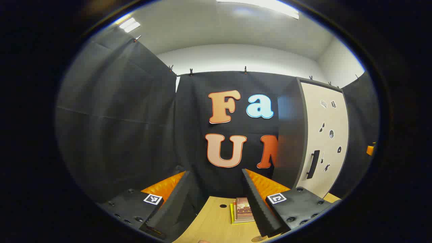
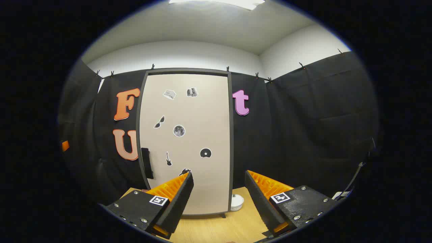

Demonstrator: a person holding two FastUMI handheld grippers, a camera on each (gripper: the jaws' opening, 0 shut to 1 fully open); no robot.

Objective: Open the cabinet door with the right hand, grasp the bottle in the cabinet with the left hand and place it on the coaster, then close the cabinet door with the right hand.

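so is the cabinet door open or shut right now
Shut. In the right gripper view the cabinet door sits flat and flush inside its dark frame with no gap at the edges, and the handle is untouched.

- Black cloth hangs as the booth's wall on all sides, clipped along its top edge.
- White room wall rises above the cloth; white ceiling overhead.
- Ceiling light panel lit, a second one off to the side.
- Light wooden worktop below, with a small dark hole in it.
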